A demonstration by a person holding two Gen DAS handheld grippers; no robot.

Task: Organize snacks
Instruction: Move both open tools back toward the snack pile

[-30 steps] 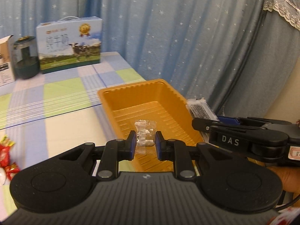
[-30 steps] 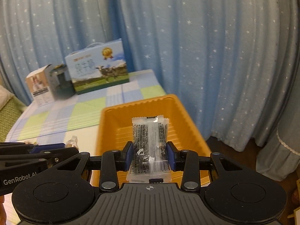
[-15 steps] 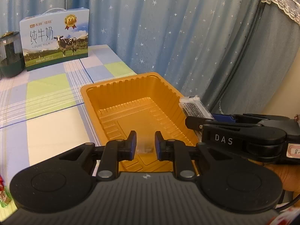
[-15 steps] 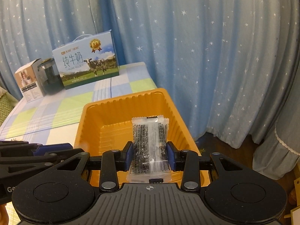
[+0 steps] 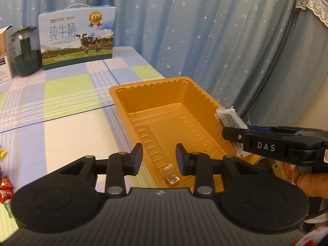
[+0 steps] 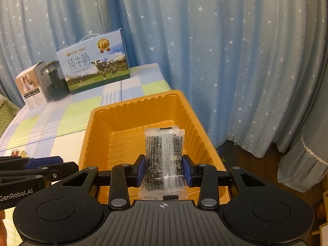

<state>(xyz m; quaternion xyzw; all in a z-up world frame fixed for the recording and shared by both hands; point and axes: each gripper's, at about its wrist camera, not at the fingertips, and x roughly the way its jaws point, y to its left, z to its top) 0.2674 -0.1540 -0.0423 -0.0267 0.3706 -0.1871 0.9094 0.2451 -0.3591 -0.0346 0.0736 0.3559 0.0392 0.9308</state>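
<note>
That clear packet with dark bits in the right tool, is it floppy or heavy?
The packet probably holds its shape: it stands up between the right tool fingers without drooping. It looks light, a thin film pouch of small dark pieces. The glossy wrapper may be slippery.

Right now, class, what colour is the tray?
Orange tray, shown best in the right wrist view.
</note>
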